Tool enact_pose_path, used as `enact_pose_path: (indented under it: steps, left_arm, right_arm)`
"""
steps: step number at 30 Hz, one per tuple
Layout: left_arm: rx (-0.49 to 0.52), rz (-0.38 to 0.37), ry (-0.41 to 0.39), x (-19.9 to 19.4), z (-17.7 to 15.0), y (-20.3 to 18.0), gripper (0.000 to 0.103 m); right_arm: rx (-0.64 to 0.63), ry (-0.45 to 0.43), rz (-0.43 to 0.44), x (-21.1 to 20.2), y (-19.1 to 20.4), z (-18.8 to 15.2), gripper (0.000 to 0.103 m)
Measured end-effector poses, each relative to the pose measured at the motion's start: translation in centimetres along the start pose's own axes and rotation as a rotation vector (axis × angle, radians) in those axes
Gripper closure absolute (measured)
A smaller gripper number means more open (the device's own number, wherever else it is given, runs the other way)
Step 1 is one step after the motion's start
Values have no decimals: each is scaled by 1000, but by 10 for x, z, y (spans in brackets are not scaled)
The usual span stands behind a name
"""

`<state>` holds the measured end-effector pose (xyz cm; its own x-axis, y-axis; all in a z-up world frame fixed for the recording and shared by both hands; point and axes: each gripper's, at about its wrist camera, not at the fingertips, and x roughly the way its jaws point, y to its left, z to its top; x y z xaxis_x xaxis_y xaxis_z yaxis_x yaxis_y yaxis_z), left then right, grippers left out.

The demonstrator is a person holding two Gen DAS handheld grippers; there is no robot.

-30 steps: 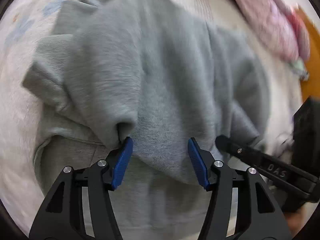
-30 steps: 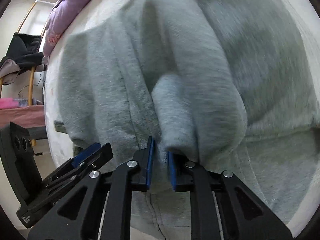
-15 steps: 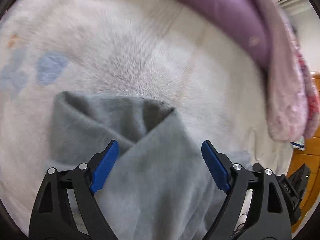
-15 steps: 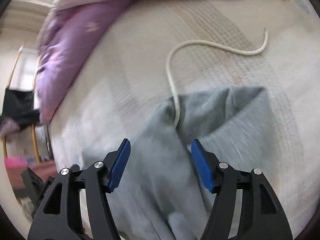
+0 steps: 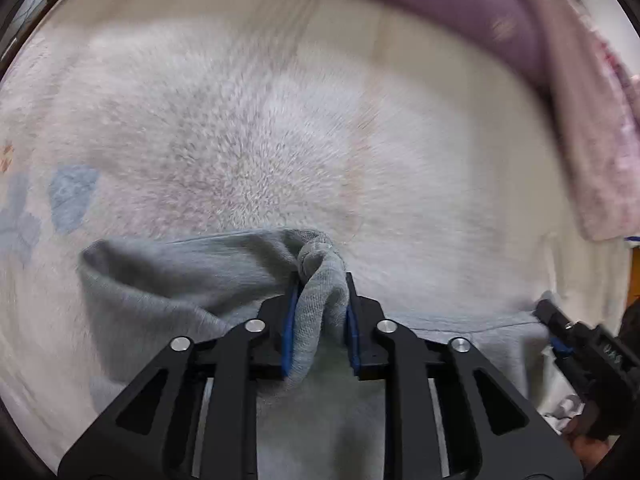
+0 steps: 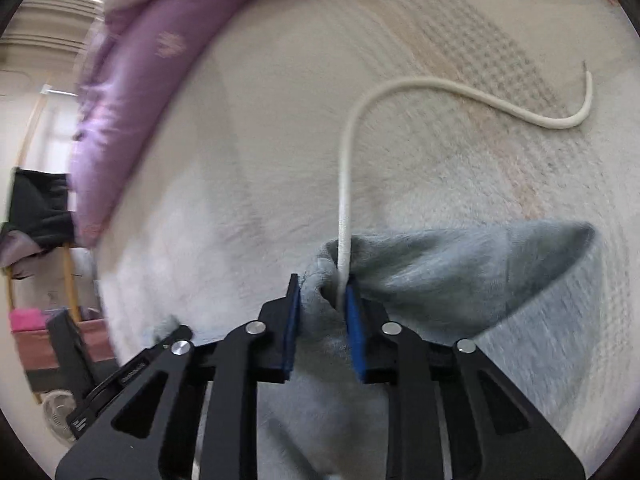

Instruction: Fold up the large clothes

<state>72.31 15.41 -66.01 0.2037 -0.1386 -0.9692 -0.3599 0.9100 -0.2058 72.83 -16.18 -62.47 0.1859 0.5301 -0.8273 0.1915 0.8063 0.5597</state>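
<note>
A grey sweatshirt [image 5: 168, 292] lies on a pale fuzzy bed cover [image 5: 260, 140]. My left gripper [image 5: 319, 292] is shut on a bunched fold of its far edge. My right gripper [image 6: 322, 296] is shut on another bunch of the grey sweatshirt [image 6: 460, 264], with its white drawstring [image 6: 345, 184] caught between the pads and trailing away over the bed. The right gripper also shows at the right edge of the left wrist view [image 5: 560, 340], and the left gripper at the lower left of the right wrist view [image 6: 168, 340].
A purple and pink quilt [image 5: 500, 12] is heaped along the far side of the bed; it also shows in the right wrist view [image 6: 132, 92]. Left of the bed stand a chair with dark clothes [image 6: 36, 208] and a small fan [image 6: 60, 412].
Both grippers opened, moved to the sweatshirt's far edge and closed on bunches of cloth there. The right one also caught the drawstring.
</note>
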Motion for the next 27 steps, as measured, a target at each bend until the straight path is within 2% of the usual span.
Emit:
enact_pose_path:
  steps: [2, 5, 6, 8, 9, 10, 12, 16, 19, 20, 23, 25, 26, 27]
  left_arm:
    - [-13, -64, -62, -37, -19, 6, 85]
    - [-26, -142, -133, -85, -51, 12, 85]
    - [-21, -168, -161, -108, -74, 14, 85]
    - [-21, -182, -193, -136, -106, 14, 85]
    - [-11, -186, -205, -153, -132, 15, 85]
    - [-3, -183, -214, -164, -153, 17, 85]
    - [-10, -176, -213, -176, -197, 25, 85]
    - [-67, -157, -148, -174, -275, 54, 87]
    - [-92, -113, -57, -136, -321, 77, 87]
    - [-105, -61, -32, -120, -336, 86, 88]
    - [-164, 1, 49, -84, -359, 110, 91]
    - [-192, 17, 89, -71, -366, 122, 91]
    - [-207, 8, 83, -71, -367, 126, 91]
    - [-248, -52, 62, -75, -368, 132, 90]
  right_arm:
    - [-36, -34, 40, -27, 3, -14, 86]
    - [-80, -75, 98, -76, 11, -52, 86]
    - [-89, -85, 113, -95, 8, -65, 86]
    - [-112, -91, 131, -128, 6, -100, 86]
    - [-129, -90, 126, -147, 4, -123, 86]
    - [-137, -89, 117, -150, 17, -136, 86]
    - [-142, -75, 94, -170, 14, -178, 87]
    - [-132, -34, 6, -179, -11, -241, 90]
    - [-68, 26, -66, -160, -45, -281, 90]
    - [-56, 43, -91, -154, -55, -293, 90]
    - [31, 98, -161, -121, -98, -320, 90]
    - [102, 130, -151, -108, -118, -330, 90]
    - [126, 134, -147, -105, -124, -334, 90]
    - [130, 132, -146, -105, -124, -336, 90]
